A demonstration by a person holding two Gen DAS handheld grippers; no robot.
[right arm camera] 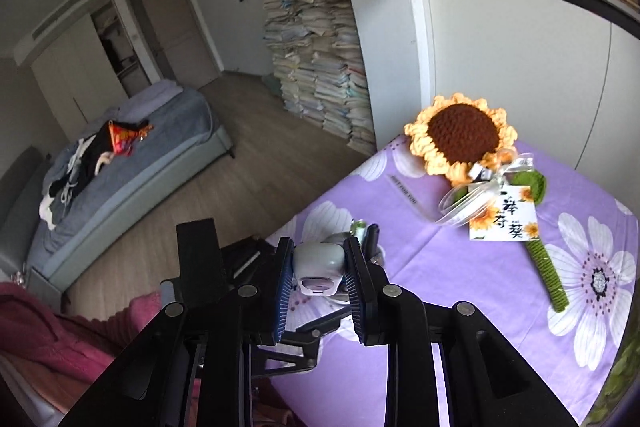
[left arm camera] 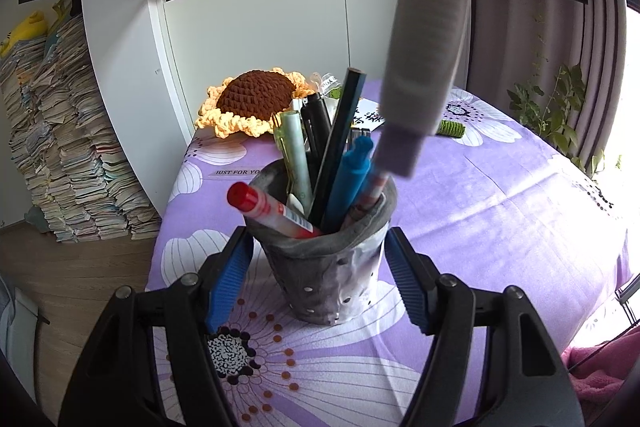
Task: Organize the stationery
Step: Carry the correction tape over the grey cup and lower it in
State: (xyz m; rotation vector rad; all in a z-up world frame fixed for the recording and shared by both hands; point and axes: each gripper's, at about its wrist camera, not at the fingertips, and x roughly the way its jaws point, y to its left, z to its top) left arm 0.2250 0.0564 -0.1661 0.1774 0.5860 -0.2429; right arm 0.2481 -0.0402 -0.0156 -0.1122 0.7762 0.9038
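A table under a purple flowered cloth [left arm camera: 500, 211] fills both views, pushed up to a white cabinet [left arm camera: 256, 27]. A crochet sunflower [right arm camera: 464, 139] lies on the cloth near the cabinet, well apart from the work, so it looks like decoration, not stationery.

The grey pen cup [left arm camera: 320, 259] stands upright near the table's front edge. The left gripper [left arm camera: 320, 275] is closed on the cup, one blue pad against each side, probably to steady it while things go in. Inside lean a red marker [left arm camera: 268, 209], a blue pen [left arm camera: 352, 179], a black pencil [left arm camera: 340, 139] and a pale green pen [left arm camera: 298, 159], among others.

The right gripper [right arm camera: 318, 283] clamps a pale grey and lilac pen-like thing [right arm camera: 318, 267] by its upper body. The left view shows this thing [left arm camera: 428, 47] coming down at a slant from the top, its lilac tip right at the cup's rim beside a patterned pen; whether it has entered, I cannot tell. Gripped high, its lower end is free to slide in.

Only the left view shows the cup and its contents. The right view sees the held thing end-on, the sunflower's green stem [right arm camera: 546, 275], its tag [right arm camera: 508, 219], and a bed [right arm camera: 132, 163] across the room.
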